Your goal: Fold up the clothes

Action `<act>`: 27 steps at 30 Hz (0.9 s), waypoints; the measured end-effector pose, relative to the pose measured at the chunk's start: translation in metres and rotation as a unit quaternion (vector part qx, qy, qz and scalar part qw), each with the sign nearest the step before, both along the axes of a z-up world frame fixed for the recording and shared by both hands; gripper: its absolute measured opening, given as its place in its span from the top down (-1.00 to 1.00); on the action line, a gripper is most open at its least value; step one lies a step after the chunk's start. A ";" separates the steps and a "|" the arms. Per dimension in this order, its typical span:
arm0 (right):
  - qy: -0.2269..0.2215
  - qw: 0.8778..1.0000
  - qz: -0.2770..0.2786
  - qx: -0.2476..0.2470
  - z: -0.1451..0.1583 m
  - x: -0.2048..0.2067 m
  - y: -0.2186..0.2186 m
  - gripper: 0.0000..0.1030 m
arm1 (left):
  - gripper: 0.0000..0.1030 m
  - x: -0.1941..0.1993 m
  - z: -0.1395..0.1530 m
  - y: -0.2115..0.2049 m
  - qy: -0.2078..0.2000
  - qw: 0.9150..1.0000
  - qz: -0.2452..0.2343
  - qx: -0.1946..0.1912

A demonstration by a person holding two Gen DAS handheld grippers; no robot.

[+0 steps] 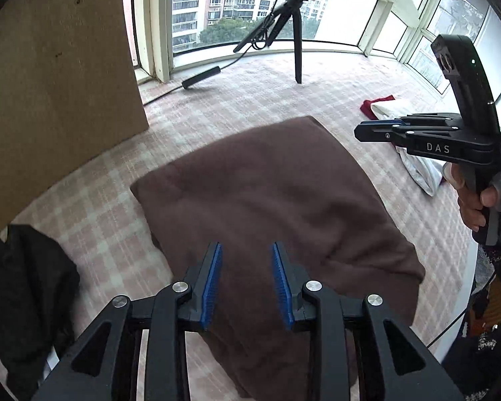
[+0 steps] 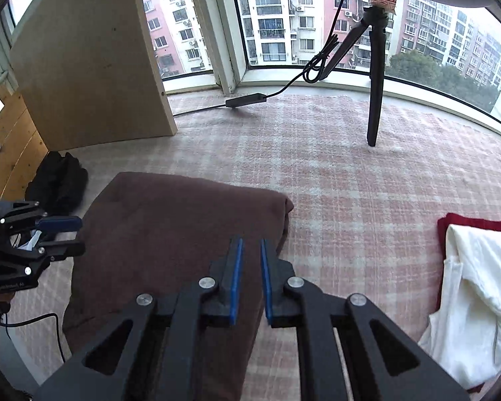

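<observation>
Brown garment [image 1: 270, 207] lies on the plaid-covered bed [image 2: 350, 173], near its front edge, as a thick, soft rectangular bundle with rounded folded edges; it looks like a heavy knit or fleece. Whether it is fully folded or has a fold to go, I cannot tell. The left gripper [image 1: 247, 280] hovers over its near end with jaws spread, holding nothing. The right gripper [image 2: 249, 277] hangs above the bundle's right edge, jaws narrowly parted and empty.

The risk, I judge: such bulky, springy cloth may slump open, and a pinch could catch only the top layer and drag the stack askew.

Toward the bed's right edge a white garment [image 2: 477, 287] lies crumpled over red cloth [image 2: 467, 222]; a black garment [image 2: 58, 180] sits at the left. A tripod [image 2: 374, 77] stands by the far edge.
</observation>
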State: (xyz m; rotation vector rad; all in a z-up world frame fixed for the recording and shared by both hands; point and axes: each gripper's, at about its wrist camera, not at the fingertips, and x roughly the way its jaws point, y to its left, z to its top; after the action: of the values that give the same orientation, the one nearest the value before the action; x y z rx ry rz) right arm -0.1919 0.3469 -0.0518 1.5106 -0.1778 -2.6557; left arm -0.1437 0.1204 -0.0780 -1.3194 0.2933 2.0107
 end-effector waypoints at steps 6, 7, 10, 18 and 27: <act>-0.040 0.999 -0.010 0.003 -0.028 0.026 -0.036 0.76 | 0.29 0.013 -0.037 0.008 -0.012 1.000 0.014 -0.024; -0.054 0.998 -0.012 0.018 -0.038 0.026 -0.040 0.76 | 0.29 0.012 -0.034 0.006 -0.014 0.999 0.021 -0.020; -0.053 0.997 -0.023 0.046 -0.041 0.029 -0.048 0.75 | 0.27 0.008 -0.015 -0.005 -0.021 0.999 0.050 -0.001; -0.009 0.994 -0.053 0.097 -0.007 0.044 -0.040 0.11 | -0.07 -0.004 -0.006 -0.039 -0.006 0.993 0.114 -0.029; -0.020 0.994 -0.053 0.089 -0.015 0.042 -0.036 -0.01 | -0.10 -0.012 -0.019 -0.042 -0.034 0.989 0.143 -0.020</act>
State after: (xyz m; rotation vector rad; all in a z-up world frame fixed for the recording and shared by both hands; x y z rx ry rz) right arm -0.1499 0.3111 -0.0671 1.6508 -0.0225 -2.7910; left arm -0.1555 0.0789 -0.0975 -1.5233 0.1167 2.1974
